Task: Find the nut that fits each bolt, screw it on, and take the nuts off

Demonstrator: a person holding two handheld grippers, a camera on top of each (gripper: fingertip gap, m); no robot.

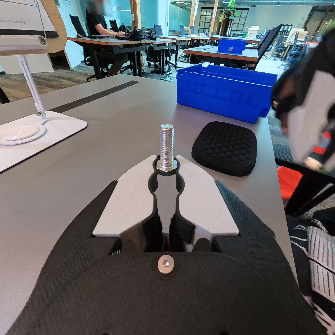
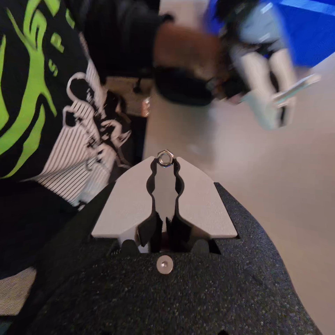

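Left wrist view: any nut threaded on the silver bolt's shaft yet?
No, the silver threaded bolt stands bare, with only its hex head clamped in the left gripper jaws.

A silver bolt [image 1: 166,146] and silver nut [image 2: 164,159] sit in pale grey claws on black bodies — left claw [image 1: 166,164], right claw [image 2: 164,161] — over a grey table [image 1: 108,130] bearing a blue bin [image 1: 224,94] and a black, honeycomb-patterned pad [image 1: 224,147].

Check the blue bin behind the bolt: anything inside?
Cannot tell. The left wrist view shows only the blue bin from the side, its rim and a strip of inner wall; its front wall covers the floor and any contents.
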